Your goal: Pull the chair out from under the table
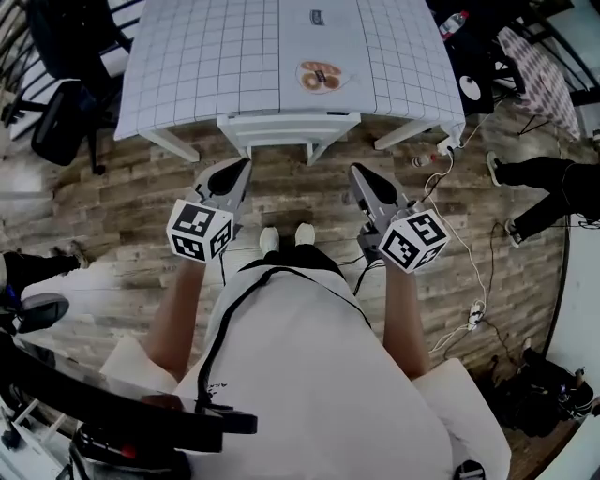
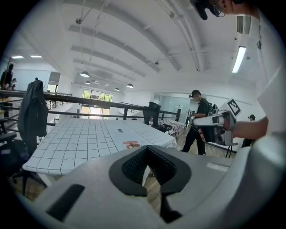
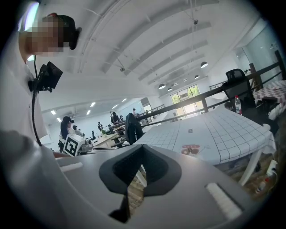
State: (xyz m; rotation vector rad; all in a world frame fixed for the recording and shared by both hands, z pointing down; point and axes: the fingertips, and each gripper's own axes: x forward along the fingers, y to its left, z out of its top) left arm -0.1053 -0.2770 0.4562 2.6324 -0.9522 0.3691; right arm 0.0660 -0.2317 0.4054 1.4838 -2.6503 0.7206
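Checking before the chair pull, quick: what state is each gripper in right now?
Left gripper: closed, holding nothing.
Right gripper: closed, holding nothing.

Ahead of me, the table (image 1: 173,145) under a white checked cloth (image 1: 206,56); a plate (image 1: 320,77) lies by its near edge, a small tag (image 1: 317,17) farther off. On the right, a white cable (image 1: 469,253) trails over the plank floor (image 1: 122,187).

Chair (image 1: 288,129) — mostly beneath the table (image 1: 202,56)
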